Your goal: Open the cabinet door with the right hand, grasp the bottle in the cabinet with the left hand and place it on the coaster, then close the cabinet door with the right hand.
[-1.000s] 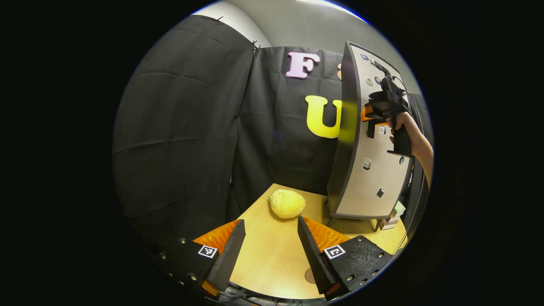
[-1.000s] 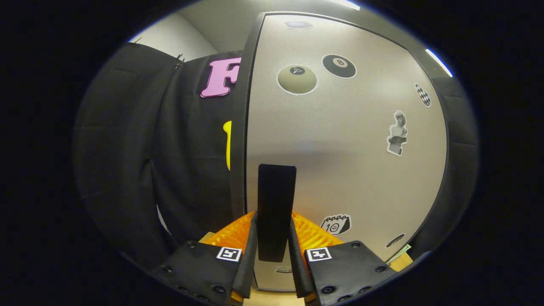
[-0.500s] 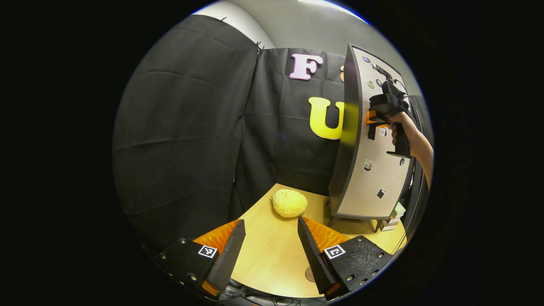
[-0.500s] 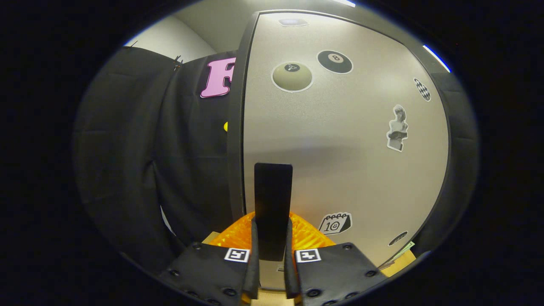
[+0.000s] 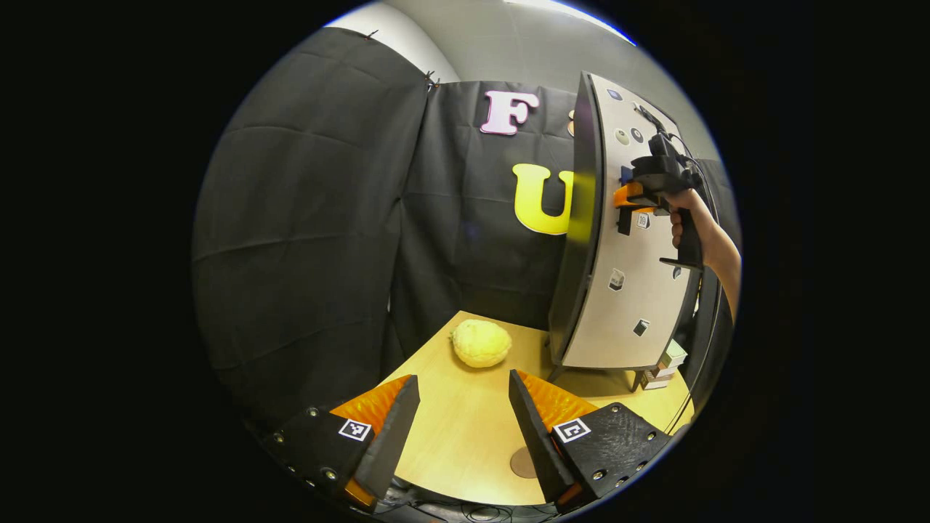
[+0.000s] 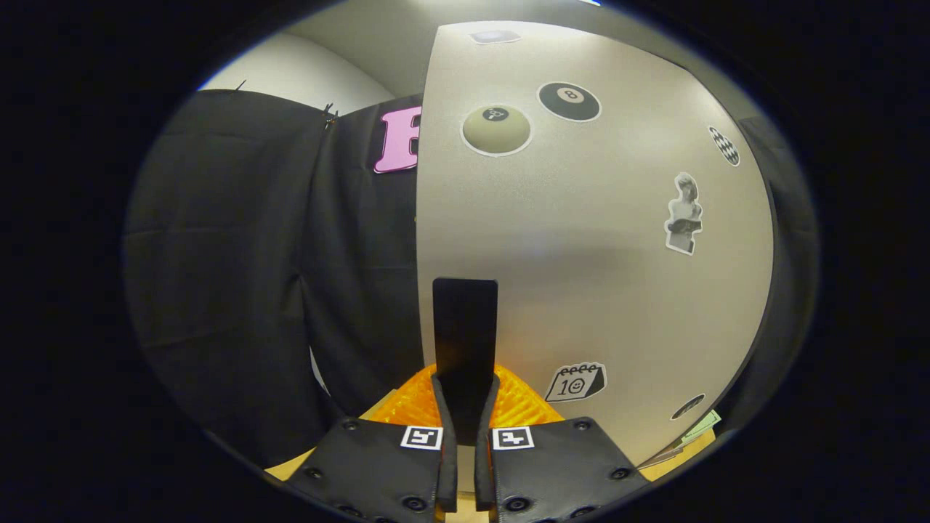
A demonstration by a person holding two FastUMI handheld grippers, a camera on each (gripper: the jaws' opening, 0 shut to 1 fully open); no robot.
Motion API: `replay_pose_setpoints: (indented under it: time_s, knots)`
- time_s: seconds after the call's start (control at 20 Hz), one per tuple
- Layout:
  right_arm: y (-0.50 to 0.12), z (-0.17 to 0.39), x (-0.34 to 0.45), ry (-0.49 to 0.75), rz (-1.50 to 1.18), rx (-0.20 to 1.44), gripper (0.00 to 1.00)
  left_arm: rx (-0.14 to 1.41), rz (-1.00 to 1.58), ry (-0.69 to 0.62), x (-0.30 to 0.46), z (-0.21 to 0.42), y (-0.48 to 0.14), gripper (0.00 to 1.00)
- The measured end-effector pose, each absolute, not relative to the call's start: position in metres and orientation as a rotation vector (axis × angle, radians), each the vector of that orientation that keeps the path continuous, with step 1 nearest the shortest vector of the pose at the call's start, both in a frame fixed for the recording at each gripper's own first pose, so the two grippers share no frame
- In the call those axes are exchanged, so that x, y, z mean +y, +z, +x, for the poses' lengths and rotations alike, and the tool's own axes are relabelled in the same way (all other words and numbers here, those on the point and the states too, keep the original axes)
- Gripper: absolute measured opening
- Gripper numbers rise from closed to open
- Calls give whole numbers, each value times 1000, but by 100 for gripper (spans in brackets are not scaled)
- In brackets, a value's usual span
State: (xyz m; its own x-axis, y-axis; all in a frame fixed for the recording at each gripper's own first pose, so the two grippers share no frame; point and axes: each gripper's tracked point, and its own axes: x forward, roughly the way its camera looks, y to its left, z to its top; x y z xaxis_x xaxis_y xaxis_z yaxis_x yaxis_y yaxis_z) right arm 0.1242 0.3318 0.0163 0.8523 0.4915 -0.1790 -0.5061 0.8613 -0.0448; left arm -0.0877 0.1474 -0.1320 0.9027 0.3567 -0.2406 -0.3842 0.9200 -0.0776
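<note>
Now right gripper [image 6: 465, 407] clamps cabinet handle [image 6: 465, 341].

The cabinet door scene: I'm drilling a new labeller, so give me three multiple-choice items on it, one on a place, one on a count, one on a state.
1. Where does the yellow fruit lie?
A. On the wooden table, left of the cabinet door
B. Between the left tongs' fingers
C. On the coaster

2. How many round ball stickers sit high on the door's face in the right gripper view?
A. One
B. Two
C. Four

3. What state are the right tongs in?
A. Wide open, away from the door
B. Shut on the door handle
C. Shut on the fruit

Answers: 1 A, the fruit rests on the tabletop beyond the open left tongs. 2 B, a pale ball sticker and a black ball sticker show. 3 B, both fingers press the dark handle's sides.
</note>
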Motion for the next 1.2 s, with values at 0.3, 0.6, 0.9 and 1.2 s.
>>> replay_pose_setpoints:
  time_s: [0.3,0.6,0.9,1.2]
  knots:
    - [22,88,312,641,-74,172,11,239,-105,361,134,-83,-125,72]
    - [27,47,279,673,-68,159,11,250,-94,337,123,-83,-129,72]
    - [26,34,253,712,-26,215,11,266,-78,285,109,-77,-140,72]
    - [26,32,243,722,-12,222,11,285,-68,230,90,-64,-143,73]
